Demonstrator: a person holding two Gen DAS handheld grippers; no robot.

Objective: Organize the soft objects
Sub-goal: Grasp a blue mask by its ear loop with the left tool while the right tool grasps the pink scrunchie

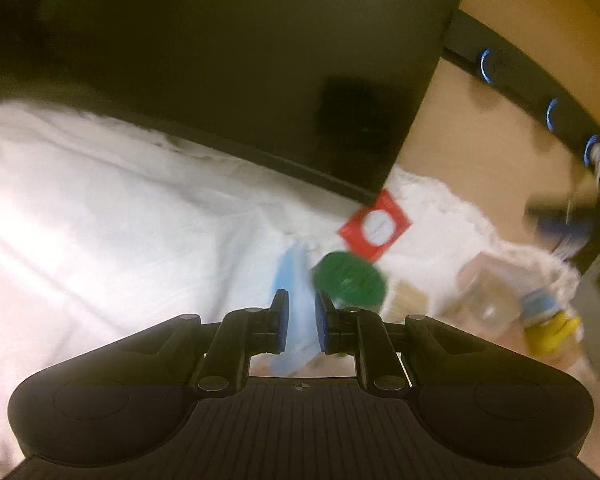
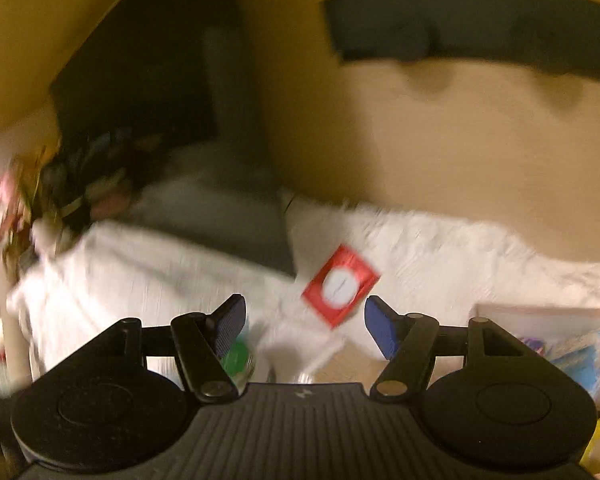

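Observation:
My left gripper (image 1: pixel 301 322) is shut on a light blue soft cloth-like item (image 1: pixel 296 312) that hangs between its blue pads above a white bedsheet (image 1: pixel 100 208). A red square packet with a white circle (image 1: pixel 375 225) lies on the white fluffy cover beyond it. A green round lid (image 1: pixel 349 280) sits just right of the fingers. My right gripper (image 2: pixel 305 326) is open and empty, and the red packet (image 2: pixel 341 285) lies just beyond its fingertips. The views are blurred.
A dark headboard or panel (image 1: pixel 240 60) stands behind the bed. A clear container (image 1: pixel 496 292) with a yellow and blue toy (image 1: pixel 550 326) is at right. A clear box with blue items (image 2: pixel 576 344) is at lower right. A cluttered dark heap (image 2: pixel 72 184) is at left.

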